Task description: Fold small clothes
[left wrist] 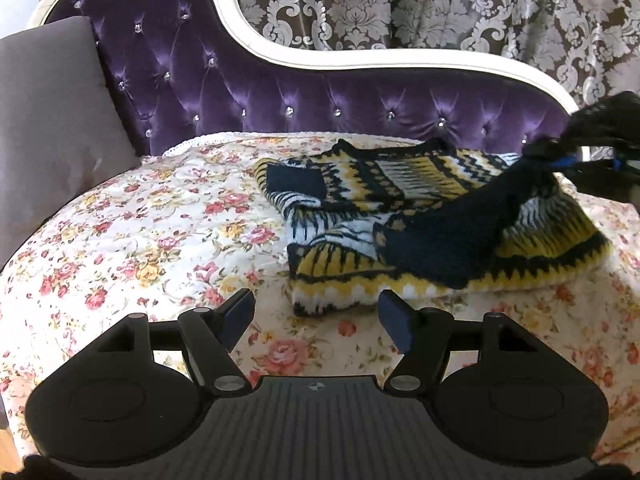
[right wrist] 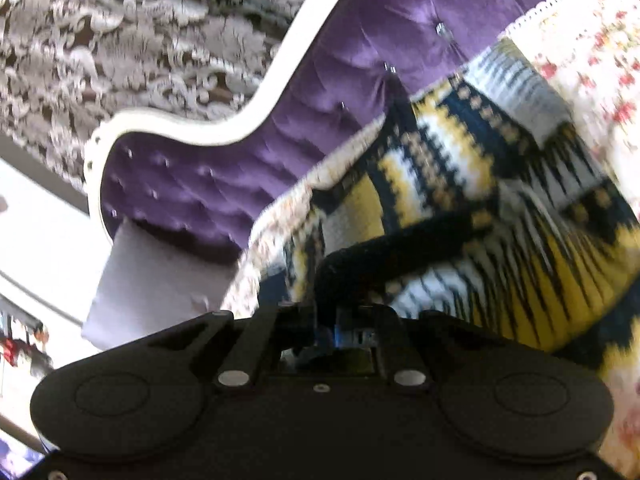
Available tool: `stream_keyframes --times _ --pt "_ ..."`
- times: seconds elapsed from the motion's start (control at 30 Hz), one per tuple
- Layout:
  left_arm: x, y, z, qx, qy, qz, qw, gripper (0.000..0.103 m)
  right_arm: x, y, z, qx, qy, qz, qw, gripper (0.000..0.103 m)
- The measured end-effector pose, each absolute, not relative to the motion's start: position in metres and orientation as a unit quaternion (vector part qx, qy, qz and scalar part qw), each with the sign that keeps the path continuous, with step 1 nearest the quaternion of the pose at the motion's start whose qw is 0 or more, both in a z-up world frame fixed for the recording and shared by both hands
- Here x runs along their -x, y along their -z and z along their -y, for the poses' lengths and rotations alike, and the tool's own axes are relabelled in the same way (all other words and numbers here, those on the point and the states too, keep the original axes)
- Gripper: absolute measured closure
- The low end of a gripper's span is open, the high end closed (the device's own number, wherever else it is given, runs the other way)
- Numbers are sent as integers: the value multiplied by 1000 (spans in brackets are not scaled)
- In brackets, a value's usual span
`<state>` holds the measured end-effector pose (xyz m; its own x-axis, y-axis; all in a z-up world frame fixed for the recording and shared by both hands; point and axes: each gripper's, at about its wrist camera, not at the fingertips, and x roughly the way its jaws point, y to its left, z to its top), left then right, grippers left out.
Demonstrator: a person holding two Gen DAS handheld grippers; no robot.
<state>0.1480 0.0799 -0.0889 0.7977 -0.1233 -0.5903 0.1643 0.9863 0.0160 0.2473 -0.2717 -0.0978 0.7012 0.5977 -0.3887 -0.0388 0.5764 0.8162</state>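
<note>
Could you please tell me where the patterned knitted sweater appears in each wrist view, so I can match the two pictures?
Left wrist view: the knitted sweater lies right of centre on the floral cover, its dark sleeve pulled up to the right edge.
Right wrist view: it fills the centre and right, blurred, with the dark sleeve running down into the shut tongs.
Shared landmark: the purple tufted backrest with its white frame.

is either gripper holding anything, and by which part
The right gripper is shut on the sweater, pinching its dark sleeve at the end. The left gripper is open and empty.
</note>
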Motion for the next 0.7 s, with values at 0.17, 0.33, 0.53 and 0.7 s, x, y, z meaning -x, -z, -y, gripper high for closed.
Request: stream_keyframes --times 0.17,0.33,0.53,0.7 --pt "-150 90 -79 -25 86 -313 946 36 -277 100 275 -425 -170 -321 829 81" --pt "-151 92 -79 -16 99 -322 941 36 -286 102 285 -417 -146 -317 839 56" --pt "-158 94 -73 -15 119 -331 936 36 -263 86 310 -393 -145 -283 863 45" --pt "-170 89 -56 -78 126 -308 940 36 -248 84 330 -372 -129 -271 879 45"
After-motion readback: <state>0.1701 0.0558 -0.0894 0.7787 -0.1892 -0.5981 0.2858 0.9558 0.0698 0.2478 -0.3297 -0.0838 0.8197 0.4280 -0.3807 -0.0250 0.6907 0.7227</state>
